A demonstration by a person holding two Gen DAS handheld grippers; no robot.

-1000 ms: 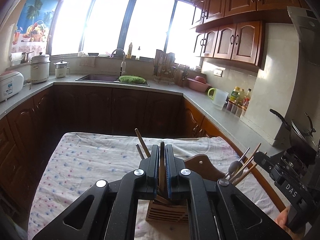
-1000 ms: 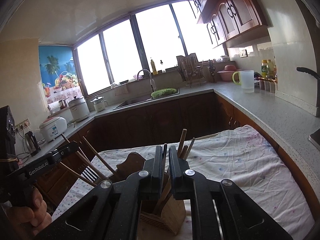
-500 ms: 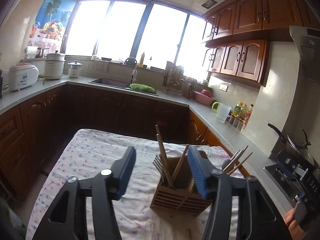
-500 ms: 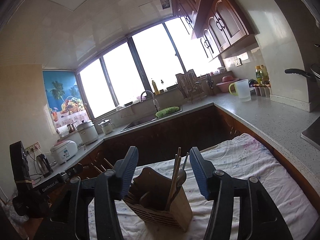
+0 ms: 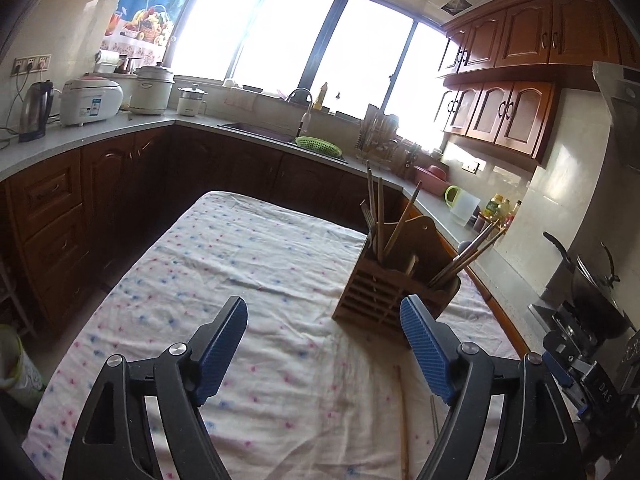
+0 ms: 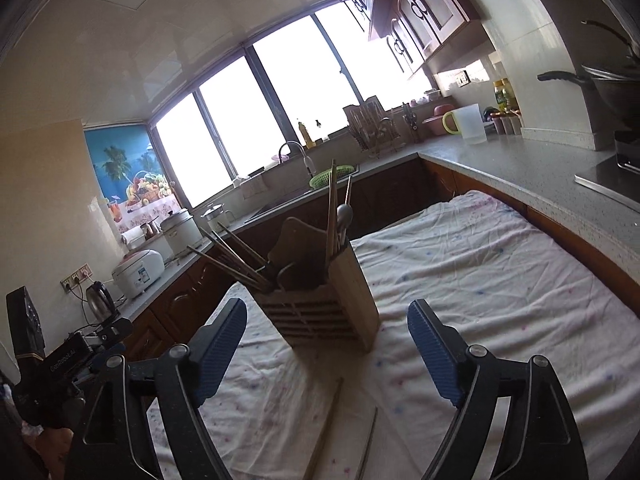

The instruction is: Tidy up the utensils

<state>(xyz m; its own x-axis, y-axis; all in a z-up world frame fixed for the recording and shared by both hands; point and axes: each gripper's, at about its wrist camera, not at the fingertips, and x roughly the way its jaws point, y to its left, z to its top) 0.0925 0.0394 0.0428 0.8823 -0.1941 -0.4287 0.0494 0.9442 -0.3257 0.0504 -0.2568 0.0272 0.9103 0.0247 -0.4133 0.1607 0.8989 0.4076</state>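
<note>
A wooden slatted utensil holder (image 5: 394, 294) (image 6: 326, 298) stands on the cloth-covered table (image 5: 248, 264), with several chopsticks and a spoon sticking up from its compartments. My left gripper (image 5: 324, 322) hangs back from it with jaws opening and nothing between them. My right gripper (image 6: 327, 322) is also back from the holder, jaws opening and empty. A wooden chopstick (image 5: 402, 420) (image 6: 330, 424) and a thin metal one (image 6: 370, 444) (image 5: 433, 414) lie on the cloth near the grippers.
Dark wood cabinets and a grey countertop (image 5: 100, 132) ring the table, with a kettle (image 5: 34, 110), rice cookers, sink (image 5: 260, 130) and green basket (image 5: 318, 145). The stove with a pan (image 5: 596, 288) is at the right. The right-hand gripper body (image 5: 592, 364) shows in the left view.
Both grippers went from shut around chopsticks over the holder to wide apart and have drawn back from it. The chopsticks now stand in the holder.
</note>
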